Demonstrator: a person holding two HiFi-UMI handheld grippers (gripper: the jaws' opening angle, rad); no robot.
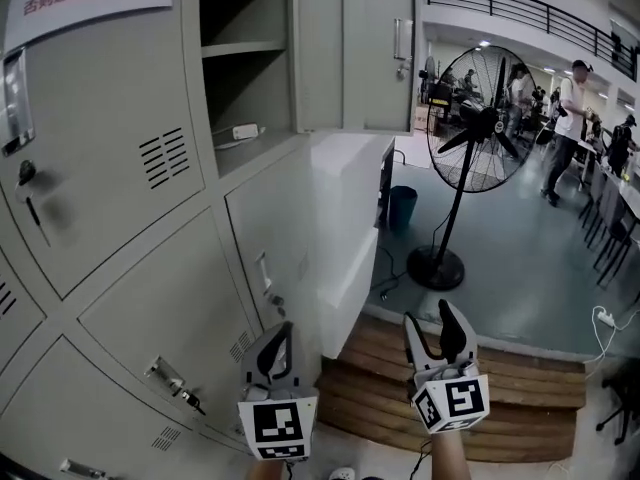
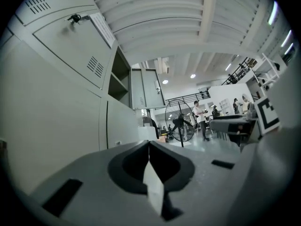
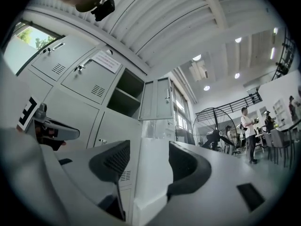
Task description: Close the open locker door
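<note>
The open locker door is grey with a handle and stands swung out at the top centre, beside its open compartment, which has a shelf and a white item inside. Both grippers hang low, well below the door and apart from it. My left gripper is shut with nothing in it, close to the lower locker fronts. My right gripper is open and empty over the wooden steps. The left gripper view shows the door far ahead beyond the shut gripper. In the right gripper view the door stands up and ahead of the open gripper.
A white block-like cabinet juts out below the open door. A big standing fan is to the right, with a blue bin behind. Wooden steps lie below my grippers. Several people stand at the far right.
</note>
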